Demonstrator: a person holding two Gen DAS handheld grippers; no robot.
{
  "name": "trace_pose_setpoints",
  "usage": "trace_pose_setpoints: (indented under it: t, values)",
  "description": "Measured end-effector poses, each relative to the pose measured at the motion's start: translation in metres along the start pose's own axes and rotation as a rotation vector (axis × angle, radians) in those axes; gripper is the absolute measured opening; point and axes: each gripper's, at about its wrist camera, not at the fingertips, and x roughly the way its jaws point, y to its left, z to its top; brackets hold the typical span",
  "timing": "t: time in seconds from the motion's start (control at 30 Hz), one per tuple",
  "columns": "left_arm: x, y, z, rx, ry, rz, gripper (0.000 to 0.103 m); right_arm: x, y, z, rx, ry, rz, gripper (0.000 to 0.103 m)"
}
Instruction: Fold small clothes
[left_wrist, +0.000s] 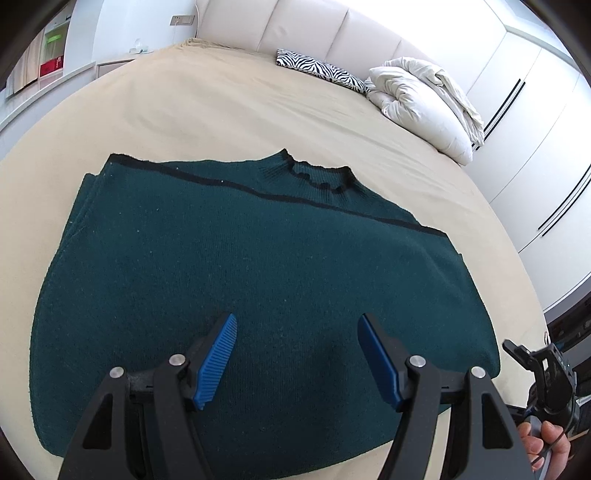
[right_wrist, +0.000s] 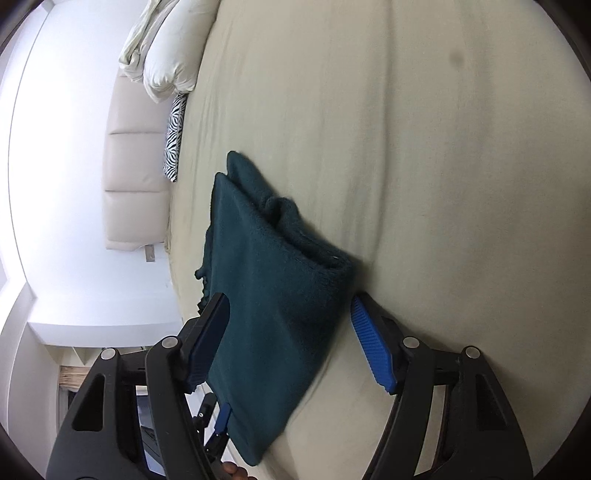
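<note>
One green sweater (left_wrist: 258, 280) flat on bed (left_wrist: 207, 110). Left tongs (left_wrist: 297, 354) spread wide, over it. Right tongs (right_wrist: 288, 343) spread, astride its edge. One duvet (left_wrist: 424, 103), one zebra pillow (left_wrist: 321, 70) at headboard.

You get bright, even daylight in both views; the white wardrobe (left_wrist: 532, 155) at two o'clock and the wall (right_wrist: 66, 147) at nine o'clock are blown out. Fisheye bending curves the bed (left_wrist: 221, 110) edges, with dark vignette at the corners. The green sweater (right_wrist: 273, 295) looks slightly motion-blurred in your right wrist view; shadows stay soft.
</note>
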Motion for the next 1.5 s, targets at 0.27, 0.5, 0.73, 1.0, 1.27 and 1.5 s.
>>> trace_pose_setpoints:
  t: [0.27,0.5,0.73,1.0,1.27,1.5]
  values:
    - [0.001,0.002,0.007,-0.019,0.0,-0.017,0.071,0.006,0.008,-0.007,0.01,0.024,0.065,0.071]
    - [0.004,-0.003,0.009,-0.024,0.007,-0.041,0.071,0.015,0.018,0.008,-0.101,-0.066,0.059,0.067]
    - [0.015,-0.009,0.012,-0.033,0.03,-0.097,0.07,0.056,0.052,0.002,-0.221,0.022,0.094,0.064]
    - [0.03,0.018,0.017,-0.125,0.034,-0.152,0.062,0.066,0.03,0.026,-0.101,0.022,0.113,0.024]
    - [0.036,0.015,0.013,-0.083,0.038,-0.137,0.062,0.061,0.034,0.024,-0.133,-0.026,0.053,0.012]
    - [0.02,0.052,0.021,-0.255,0.05,-0.283,0.058,0.059,0.112,-0.012,-0.438,-0.092,-0.06,0.011]
